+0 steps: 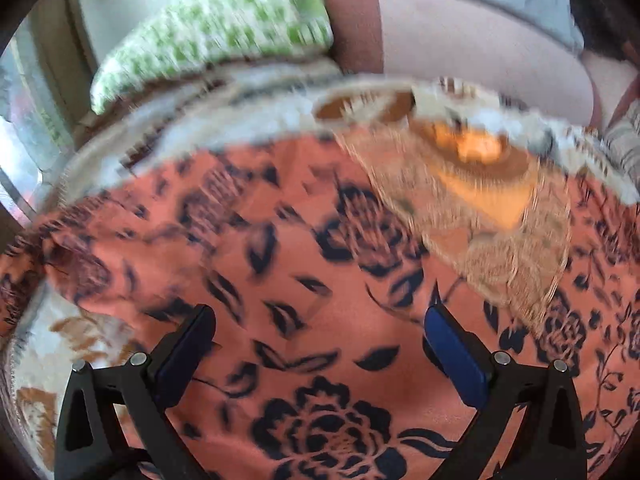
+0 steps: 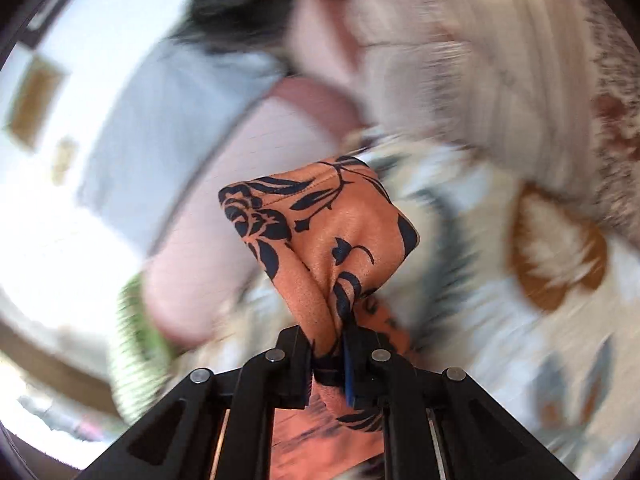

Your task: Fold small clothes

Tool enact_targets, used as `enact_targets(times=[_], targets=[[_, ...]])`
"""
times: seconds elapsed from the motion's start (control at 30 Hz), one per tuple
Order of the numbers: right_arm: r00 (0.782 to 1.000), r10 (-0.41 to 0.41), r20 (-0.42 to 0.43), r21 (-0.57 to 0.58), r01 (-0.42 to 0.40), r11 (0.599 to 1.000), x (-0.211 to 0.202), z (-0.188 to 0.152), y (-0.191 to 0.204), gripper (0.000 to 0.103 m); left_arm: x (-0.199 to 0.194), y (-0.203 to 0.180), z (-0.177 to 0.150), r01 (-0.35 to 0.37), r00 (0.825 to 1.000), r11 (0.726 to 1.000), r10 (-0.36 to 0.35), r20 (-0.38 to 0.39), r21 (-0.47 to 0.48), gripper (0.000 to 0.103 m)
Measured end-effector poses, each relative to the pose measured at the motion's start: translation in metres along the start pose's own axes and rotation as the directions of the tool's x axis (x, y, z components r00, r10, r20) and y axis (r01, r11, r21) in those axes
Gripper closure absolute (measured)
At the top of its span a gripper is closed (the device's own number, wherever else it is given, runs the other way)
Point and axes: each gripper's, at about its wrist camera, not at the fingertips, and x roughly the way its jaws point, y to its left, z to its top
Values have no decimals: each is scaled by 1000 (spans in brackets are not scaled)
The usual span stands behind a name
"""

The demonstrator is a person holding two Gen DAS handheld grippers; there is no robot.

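An orange garment with a dark navy flower print (image 1: 320, 280) lies spread over a leaf-patterned bedspread in the left wrist view. My left gripper (image 1: 320, 320) is open just above the cloth, with nothing between its fingers. In the right wrist view my right gripper (image 2: 328, 336) is shut on a bunched fold of the same orange garment (image 2: 320, 224), which sticks up out of the jaws, lifted off the bed. Both views are motion-blurred.
A tan lace-edged piece (image 1: 500, 232) lies on the garment's far right part. A green-and-white pillow (image 1: 216, 40) sits at the back left. A person's bare legs (image 1: 480, 52) are at the far edge of the bedspread (image 2: 520, 280).
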Motion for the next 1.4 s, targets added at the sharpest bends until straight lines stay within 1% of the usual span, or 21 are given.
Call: enact_targets(times=[0.13,0.2,0.27,0.4,0.47,0.5,0.57,0.6,0.63,0.67,0.7,0.73,0.77,0.83,0.87,0.93,1.03,1.13,1.23,1.33,1.4], targets=[[983,146,-108,-85,-156,984,4,-55,77,91,-33,29,6,-35,991,998,42,130,-52,0],[964,201,-176,-110,-222,969,10,-92,113,91,-41,47,6,-46,987,994,60,151,-95,0],[934,245,-259,-123,-284,951,32,-134,151,91,-44,68,7,-56,986,990,75,148,-132,0],[891,256,-375,-147,-330,932,85,-214,206,91,-46,105,4,-108,979,976,137,148,-188,0],[876,219,-431,-169,-316,934,115,-255,223,87,-48,120,3,-122,976,968,158,153,-221,0],[874,187,-447,-183,-295,938,132,-271,226,87,-48,127,2,-117,976,964,156,153,-239,0],[851,115,-512,-211,-254,944,162,-313,230,81,-48,139,1,-98,979,958,142,148,-271,0],[831,84,-550,-220,-241,945,177,-330,229,69,-47,143,1,-91,980,955,136,144,-283,0],[798,48,-601,-220,-223,950,192,-350,225,47,-46,145,1,-86,981,952,132,142,-294,0],[773,31,-634,-209,-210,955,200,-363,221,37,-45,146,2,-81,982,950,128,142,-301,0],[759,55,-649,-179,-222,958,202,-374,216,33,-45,147,2,-77,982,950,125,143,-303,0],[780,79,-621,-180,-240,954,196,-378,214,30,-45,147,3,-74,982,950,123,146,-303,0],[784,103,-612,-187,-270,945,189,-377,214,29,-46,145,3,-74,981,951,123,150,-301,0],[756,173,-631,-153,-340,928,177,-369,212,29,-46,143,4,-75,979,951,127,157,-299,0],[756,213,-619,-127,-363,923,174,-353,207,29,-46,142,5,-74,979,950,127,158,-302,0],[779,272,-565,-101,-392,914,158,-336,194,29,-44,139,6,-66,980,949,120,159,-310,0],[803,294,-518,-71,-383,921,146,-318,177,30,-37,132,9,-41,984,947,94,152,-318,0],[803,319,-503,-12,-376,927,149,-307,165,30,-28,121,14,41,989,950,5,148,-310,0],[824,347,-448,50,-365,930,144,-298,141,30,-19,108,22,77,986,954,-30,164,-289,0],[858,364,-363,145,-334,931,146,-294,120,30,2,96,29,159,985,944,-131,115,-290,0],[869,359,-340,199,-307,931,153,-297,100,30,13,89,29,208,978,928,-195,72,-308,1]])
